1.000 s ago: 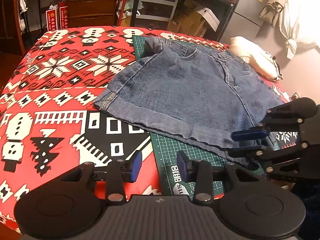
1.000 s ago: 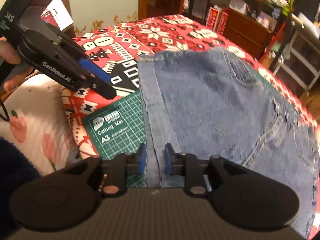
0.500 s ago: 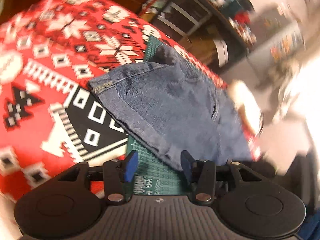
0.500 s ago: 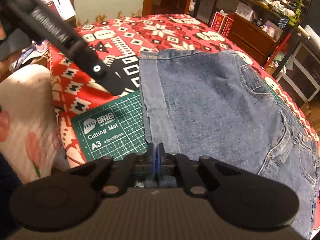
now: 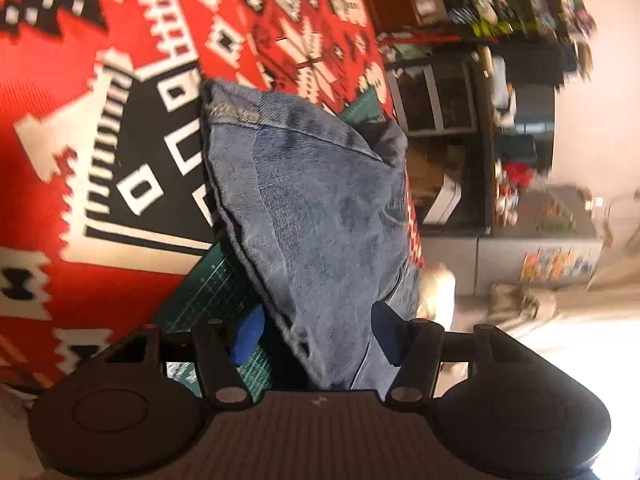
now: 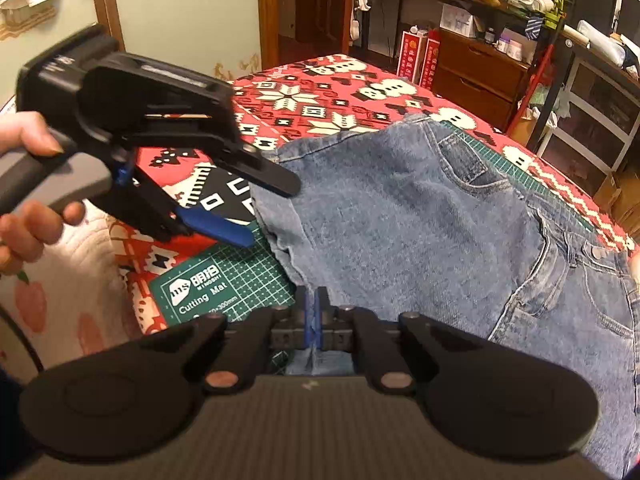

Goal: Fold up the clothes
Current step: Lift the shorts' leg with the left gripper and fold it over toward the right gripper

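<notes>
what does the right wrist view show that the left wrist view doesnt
Only the right wrist view: the right gripper shut on the hem of the denim shorts, the person's hand holding the left gripper, the mat's printed label and the shorts' pockets.
Only the left wrist view: the shorts' edge between the left gripper's opening jaws, pads not pressing it.
Both: shorts, green cutting mat, red patterned blanket.

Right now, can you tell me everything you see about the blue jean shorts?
The jean shorts are faded blue denim with a back pocket, belt loops, a button and a turned-up hem. They lie spread over a green cutting mat on the red patterned blanket. The right claw is shut on the near hem, lifting it a little. The left claw is opening around the hem further along, with cloth between its pads.
</notes>
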`<action>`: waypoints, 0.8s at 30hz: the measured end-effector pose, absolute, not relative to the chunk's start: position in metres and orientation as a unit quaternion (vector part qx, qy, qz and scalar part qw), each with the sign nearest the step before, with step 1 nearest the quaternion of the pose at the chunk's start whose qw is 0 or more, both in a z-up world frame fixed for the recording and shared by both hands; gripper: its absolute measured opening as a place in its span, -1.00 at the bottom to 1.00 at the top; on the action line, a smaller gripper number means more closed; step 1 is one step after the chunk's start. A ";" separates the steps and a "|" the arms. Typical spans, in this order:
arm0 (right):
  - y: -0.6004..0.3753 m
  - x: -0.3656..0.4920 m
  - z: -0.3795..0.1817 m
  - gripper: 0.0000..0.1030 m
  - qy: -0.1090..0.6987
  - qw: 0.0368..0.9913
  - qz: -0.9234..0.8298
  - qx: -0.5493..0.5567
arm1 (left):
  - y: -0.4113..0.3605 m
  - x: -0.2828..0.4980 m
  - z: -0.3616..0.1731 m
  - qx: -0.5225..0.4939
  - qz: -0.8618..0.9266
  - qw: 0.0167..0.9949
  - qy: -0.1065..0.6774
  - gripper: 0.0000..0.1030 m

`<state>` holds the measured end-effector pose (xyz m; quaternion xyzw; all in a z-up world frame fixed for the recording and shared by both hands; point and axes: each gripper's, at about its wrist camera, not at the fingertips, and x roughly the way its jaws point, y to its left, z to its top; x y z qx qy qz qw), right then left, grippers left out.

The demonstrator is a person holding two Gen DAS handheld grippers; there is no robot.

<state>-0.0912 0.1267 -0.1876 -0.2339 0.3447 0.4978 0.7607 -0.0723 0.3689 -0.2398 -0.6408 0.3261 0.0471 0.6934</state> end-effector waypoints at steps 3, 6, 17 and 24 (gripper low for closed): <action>0.125 -0.092 -0.188 -0.96 0.345 0.760 0.500 -0.231 | 0.366 -0.062 -0.251 -0.648 0.056 0.681 0.337 -0.28; 0.122 -0.092 -0.187 -0.96 0.346 0.760 0.501 -0.227 | 0.364 -0.061 -0.250 -0.635 0.069 0.689 0.342 -0.83; 0.137 -0.096 -0.199 -0.50 0.342 0.755 0.500 -0.250 | 0.359 -0.069 -0.244 -0.618 0.088 0.705 0.338 -0.85; 0.156 -0.105 -0.216 -0.42 0.335 0.736 0.504 -0.302 | 0.359 -0.077 -0.247 -0.624 0.091 0.699 0.337 -0.86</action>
